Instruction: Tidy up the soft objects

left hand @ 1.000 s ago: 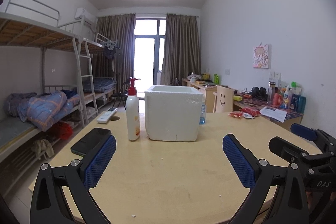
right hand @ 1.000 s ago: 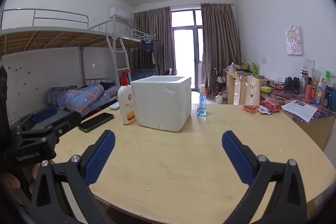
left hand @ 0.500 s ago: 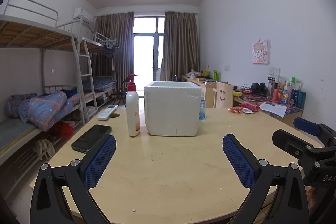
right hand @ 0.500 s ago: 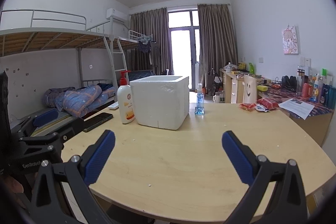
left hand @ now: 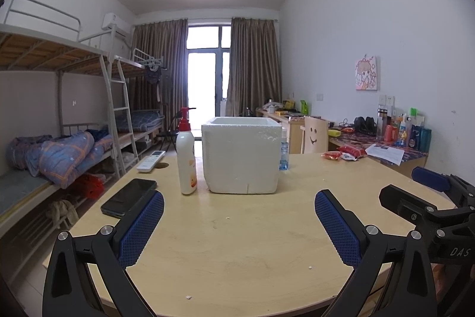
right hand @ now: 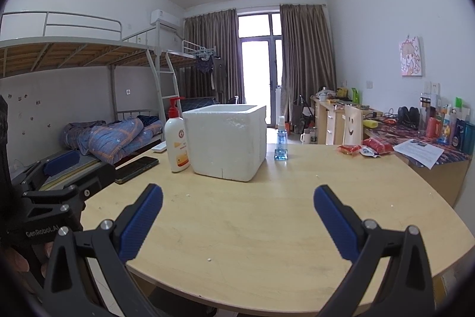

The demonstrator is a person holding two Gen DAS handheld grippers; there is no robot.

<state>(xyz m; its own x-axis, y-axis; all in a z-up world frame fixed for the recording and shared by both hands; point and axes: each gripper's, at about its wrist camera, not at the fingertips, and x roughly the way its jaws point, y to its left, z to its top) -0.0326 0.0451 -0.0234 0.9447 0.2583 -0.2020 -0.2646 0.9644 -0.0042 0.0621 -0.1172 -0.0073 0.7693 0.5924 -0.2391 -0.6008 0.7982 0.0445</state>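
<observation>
Left hand-held gripper and right hand-held gripper hover level, side by side, jaws spread wide, gripping nothing.

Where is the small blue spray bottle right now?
In the right wrist view the spray bottle stands upright on the table, just right of the white foam box, apart from it.
</observation>
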